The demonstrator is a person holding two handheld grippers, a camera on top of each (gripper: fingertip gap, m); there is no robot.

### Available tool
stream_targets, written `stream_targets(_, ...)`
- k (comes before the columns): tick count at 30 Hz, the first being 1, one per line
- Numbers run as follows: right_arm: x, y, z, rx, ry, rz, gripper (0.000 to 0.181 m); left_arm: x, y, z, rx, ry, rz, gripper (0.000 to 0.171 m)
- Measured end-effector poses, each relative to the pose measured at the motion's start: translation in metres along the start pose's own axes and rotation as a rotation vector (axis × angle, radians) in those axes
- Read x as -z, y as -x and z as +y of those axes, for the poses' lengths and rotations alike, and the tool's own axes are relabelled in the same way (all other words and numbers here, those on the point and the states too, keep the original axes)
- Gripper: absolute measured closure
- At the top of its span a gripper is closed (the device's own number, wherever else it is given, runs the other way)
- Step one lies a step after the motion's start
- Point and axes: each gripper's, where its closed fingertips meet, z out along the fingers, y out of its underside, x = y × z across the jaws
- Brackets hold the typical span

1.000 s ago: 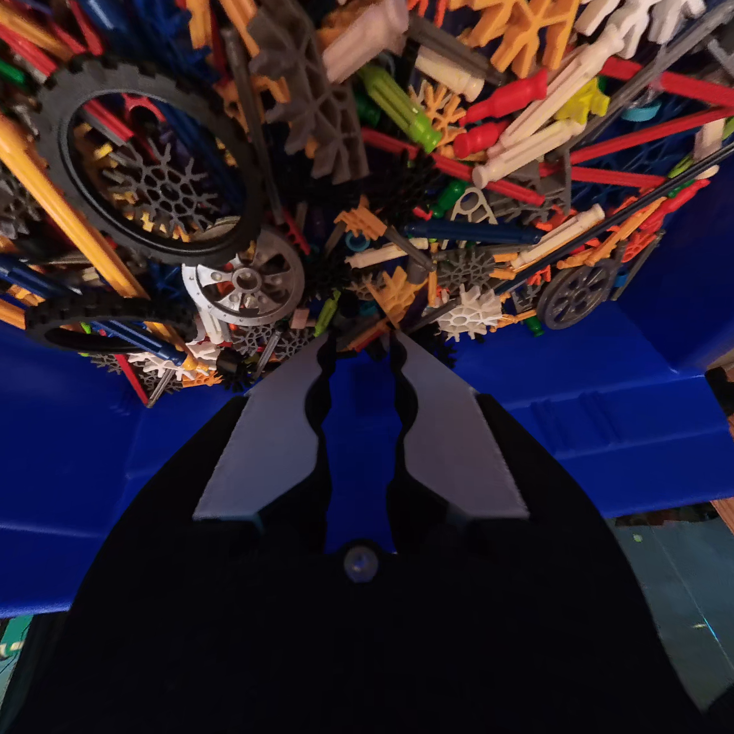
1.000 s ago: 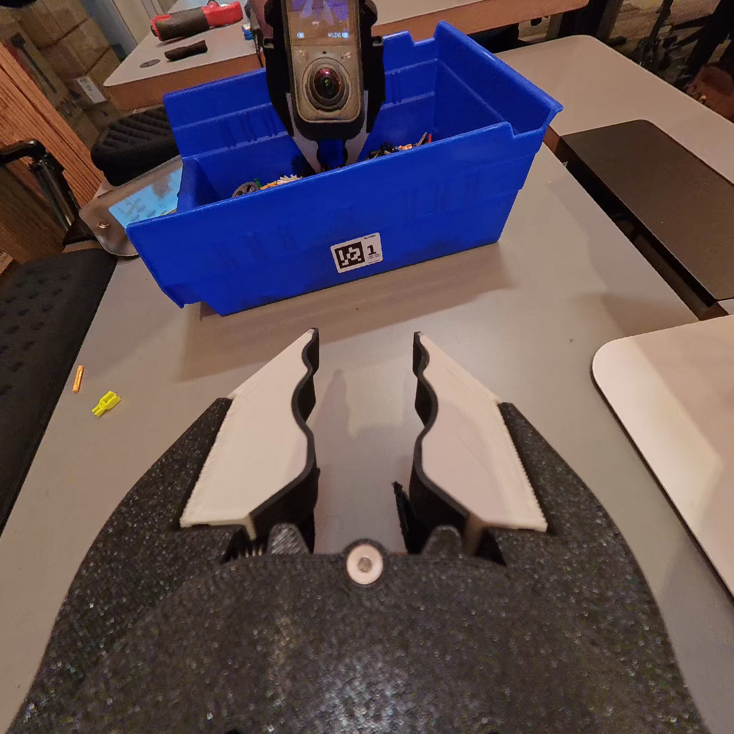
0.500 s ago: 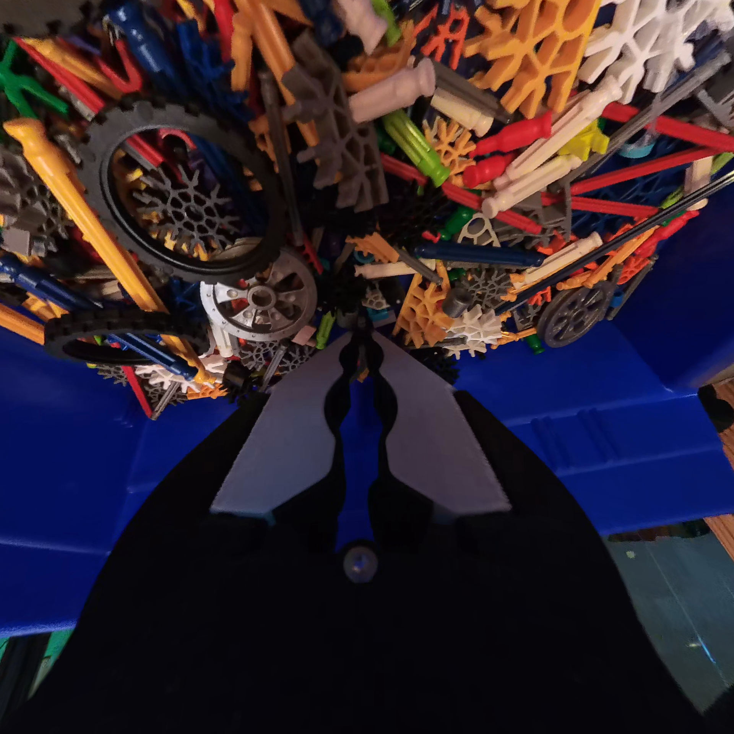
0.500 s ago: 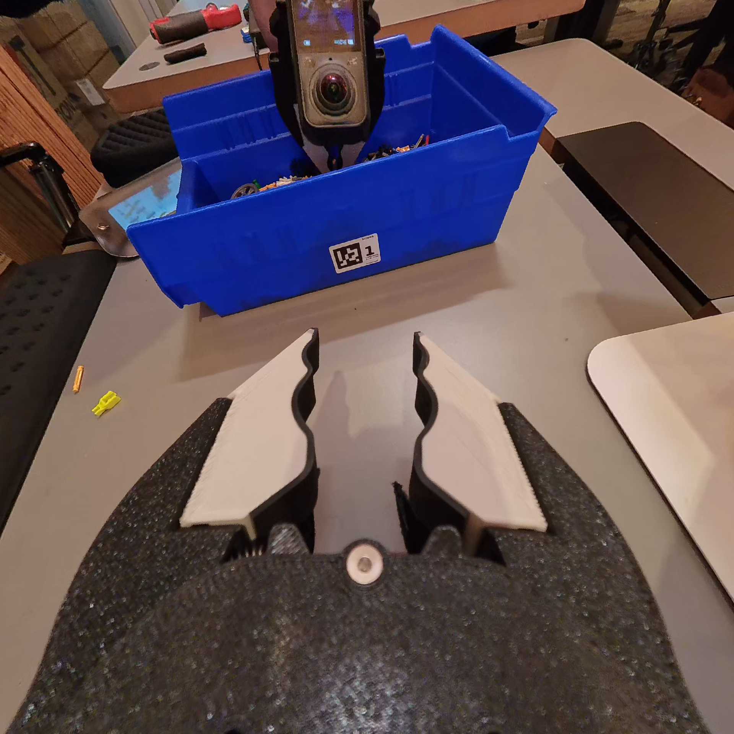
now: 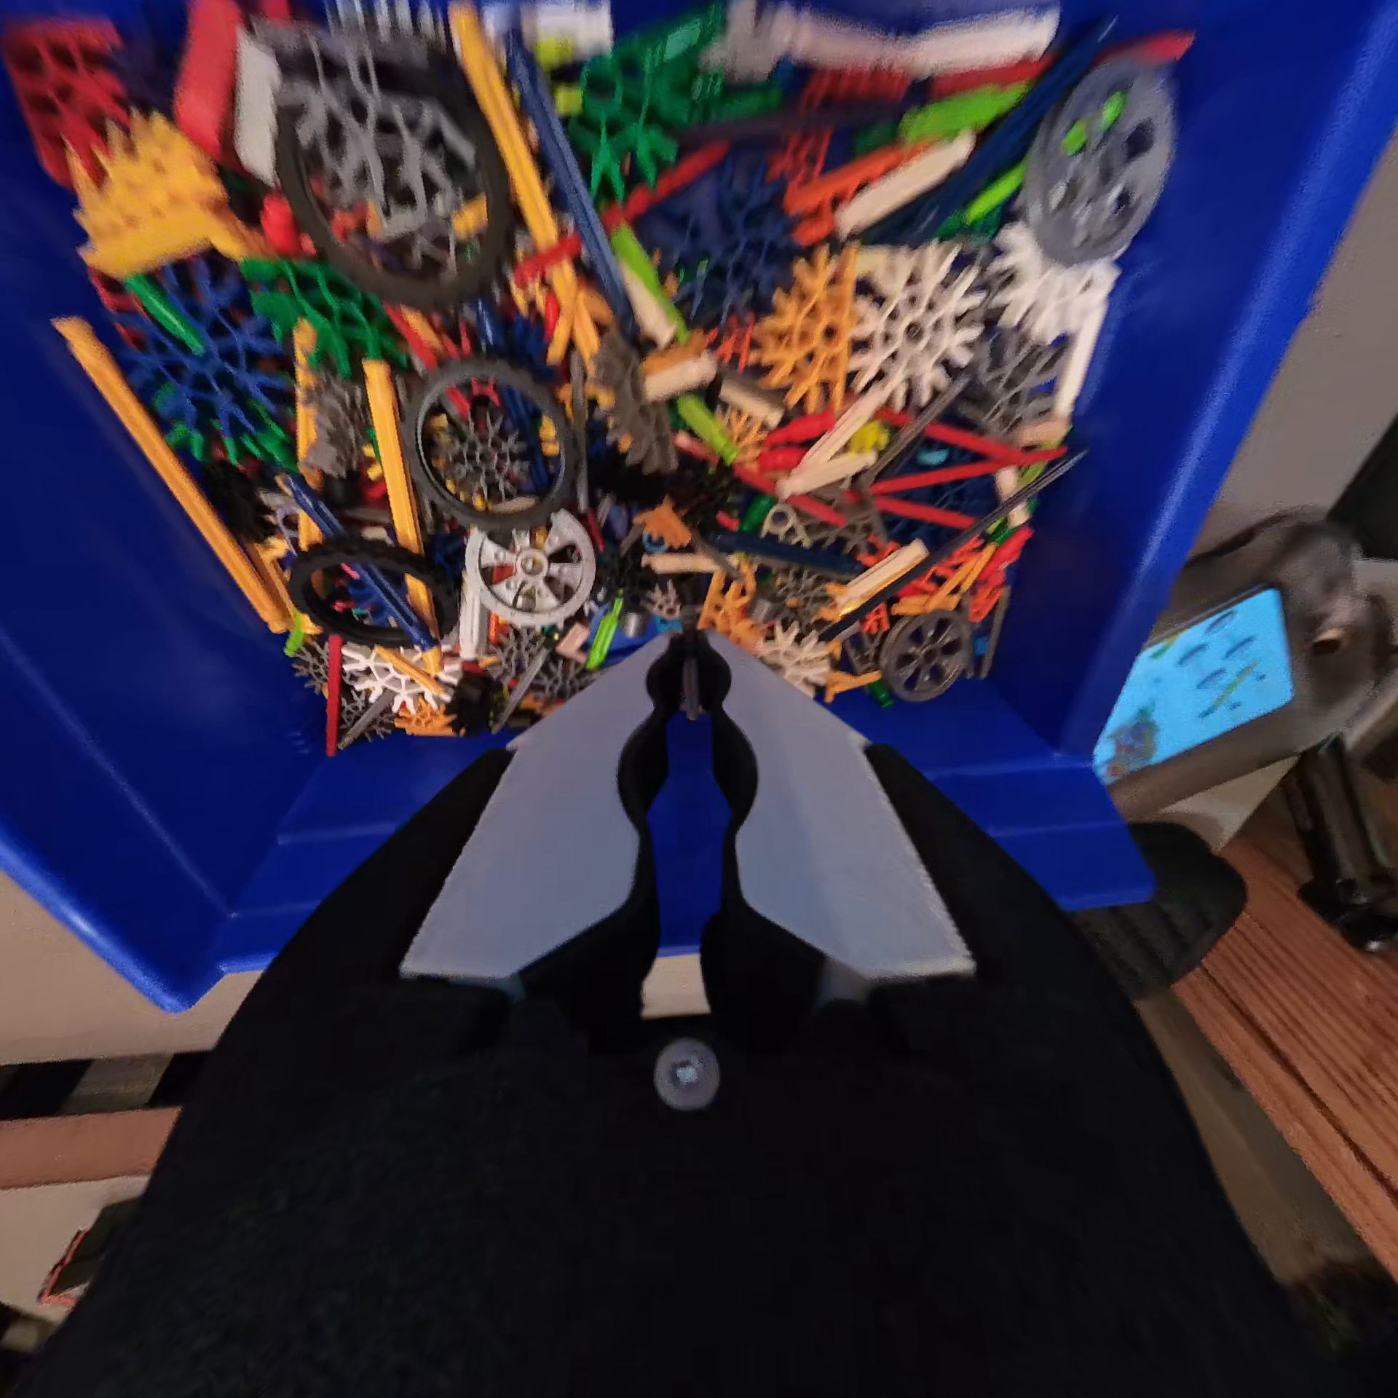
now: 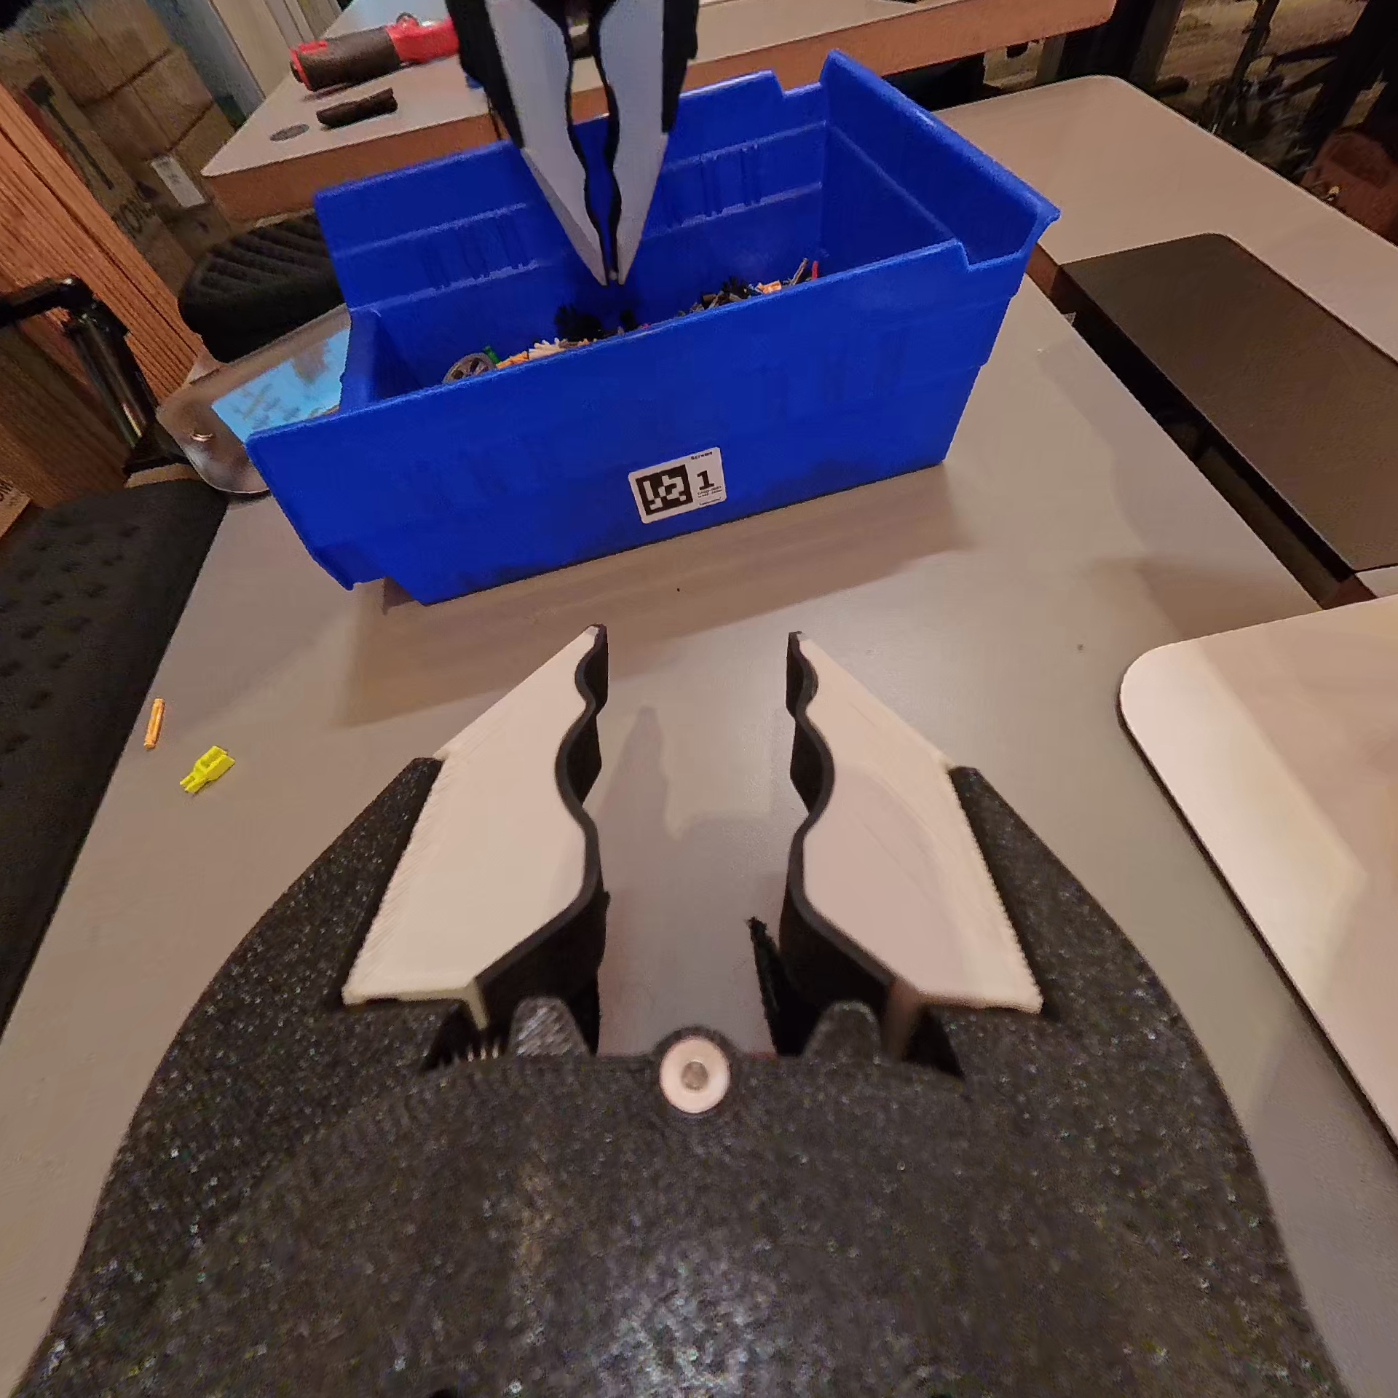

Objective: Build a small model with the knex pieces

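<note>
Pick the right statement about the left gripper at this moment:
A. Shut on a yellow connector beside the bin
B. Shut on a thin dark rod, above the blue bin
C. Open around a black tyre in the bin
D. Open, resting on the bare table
B: the left gripper has its fingertips pinched on a thin dark rod, raised over the parts in the blue bin.

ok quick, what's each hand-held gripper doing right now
Left hand-held gripper: closed on a thin dark rod, above the blue bin.
Right hand-held gripper: open, empty, over the grey table.
</note>
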Motion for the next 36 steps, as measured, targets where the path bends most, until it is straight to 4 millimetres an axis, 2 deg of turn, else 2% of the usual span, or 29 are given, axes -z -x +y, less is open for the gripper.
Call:
stream_targets(6, 0.004, 0.004, -0.009, 0.009, -0.022, -0.005, 0.134, 0.032, -0.042, -0.049, -0.037, -0.112, -0.029, 0.17)
stream_targets(11, 0.008, 0.008, -0.018, 0.024, -0.044, -0.008, 0.134, 0.06, -0.075, -0.111, -0.009, -0.279, -0.034, 0.17)
stream_targets(14, 0.013, 0.006, -0.021, 0.029, -0.052, 0.001, 0.134, 0.057, -0.105, -0.15, -0.031, -0.323, -0.014, 0.17)
stream_targets(18, 0.017, 0.002, -0.022, 0.016, -0.068, 0.004, 0.134, 0.031, -0.147, -0.191, -0.085, -0.316, 0.063, 0.17)
stream_targets(24, 0.018, 0.001, -0.021, 0.0, -0.077, -0.005, 0.134, -0.012, -0.175, -0.212, -0.094, -0.25, 0.129, 0.17)
stream_targets(30, 0.019, 0.0, -0.021, -0.004, -0.08, -0.006, 0.134, -0.056, -0.18, -0.212, -0.069, -0.202, 0.164, 0.17)
stream_targets(32, 0.02, 0.0, -0.022, -0.007, -0.086, -0.008, 0.134, -0.063, -0.179, -0.211, -0.04, -0.194, 0.157, 0.17)
stream_targets(36, 0.021, -0.002, -0.022, -0.019, -0.094, -0.012, 0.134, -0.062, -0.179, -0.211, -0.034, -0.186, 0.111, 0.165)
